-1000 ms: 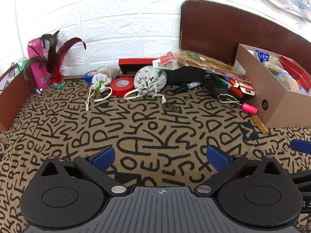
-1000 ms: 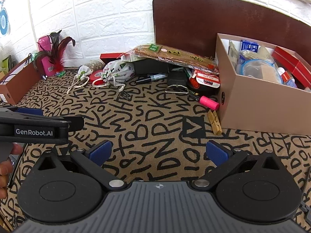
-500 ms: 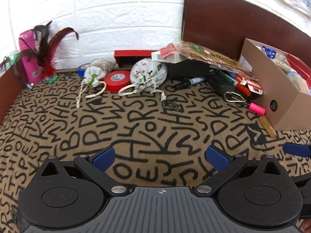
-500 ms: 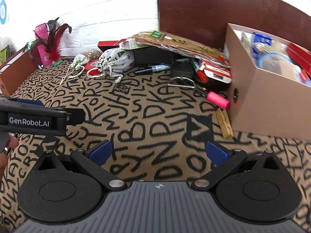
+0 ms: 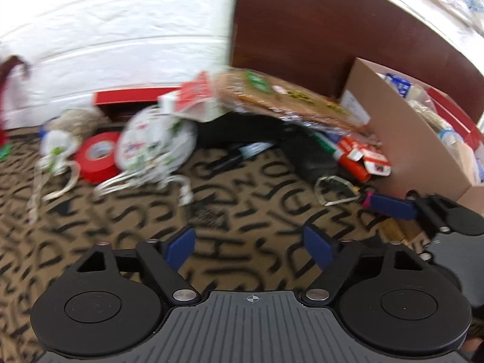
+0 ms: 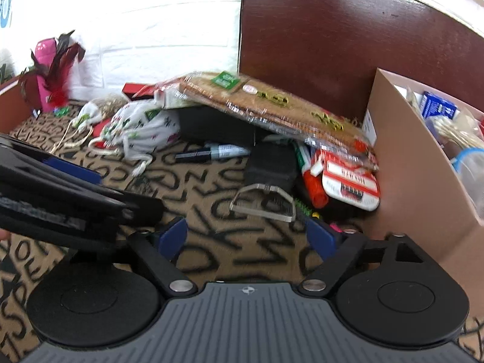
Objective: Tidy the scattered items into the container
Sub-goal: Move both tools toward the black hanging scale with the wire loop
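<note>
step: approach to first pick | left gripper (image 5: 250, 246): jaws just been closing, apart, nothing between | right gripper (image 6: 246, 237): same, apart, empty, over metal clip (image 6: 262, 202) | clutter along cloth's (image 6: 211, 242) far edge | box (image 6: 423, 181) at right edge | advice: settle on one item, centre it, then close.

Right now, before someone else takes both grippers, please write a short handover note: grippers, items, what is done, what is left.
Left gripper: open, empty, fingers just narrowed.
Right gripper: open, empty, fingers just narrowed, close to the metal carabiner.
Cardboard box at right already holds several things.
Left on the cloth: carabiner, marker, red tape roll, floral pouch, the packet pile beside the box.
Nothing is gripped yet.
</note>
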